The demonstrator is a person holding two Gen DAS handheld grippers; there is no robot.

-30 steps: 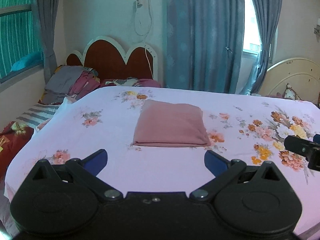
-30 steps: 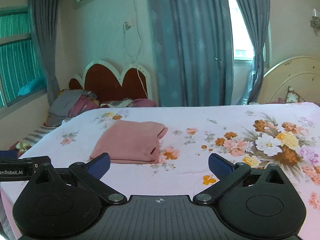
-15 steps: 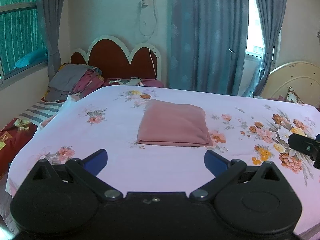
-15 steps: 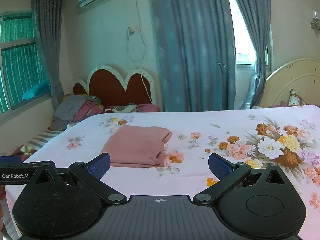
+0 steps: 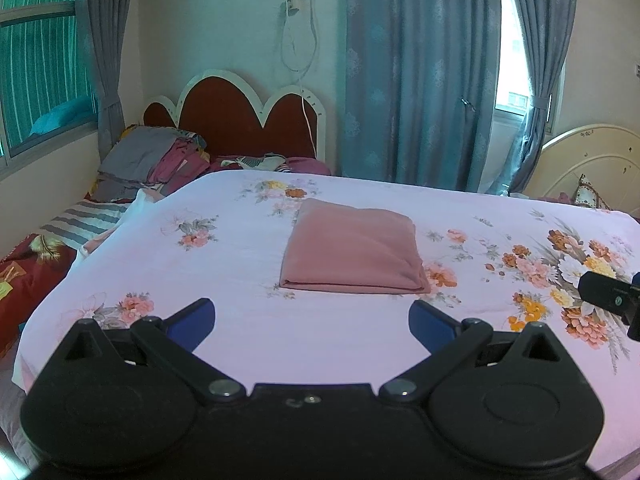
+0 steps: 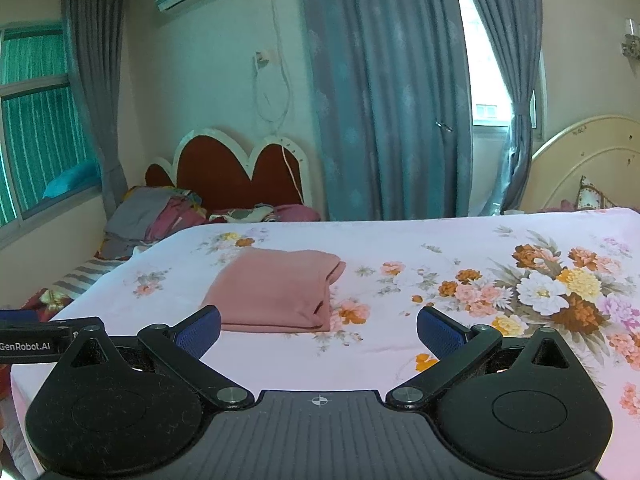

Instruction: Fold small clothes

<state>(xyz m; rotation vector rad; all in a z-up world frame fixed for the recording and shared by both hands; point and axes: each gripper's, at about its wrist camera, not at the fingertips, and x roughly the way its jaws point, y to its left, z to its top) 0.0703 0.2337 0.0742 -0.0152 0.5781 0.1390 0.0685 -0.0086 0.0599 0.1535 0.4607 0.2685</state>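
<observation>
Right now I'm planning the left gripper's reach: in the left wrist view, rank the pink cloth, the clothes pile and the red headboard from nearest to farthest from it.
1. Pink cloth: folded on the bedsheet, just ahead of the open left gripper.
2. Clothes pile: far left, beyond the sheet's edge.
3. Red headboard: against the back wall, behind the pile.

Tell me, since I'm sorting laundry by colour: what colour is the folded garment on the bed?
Plain dusty pink, no pattern. The folded garment shows best in the left wrist view.
</observation>
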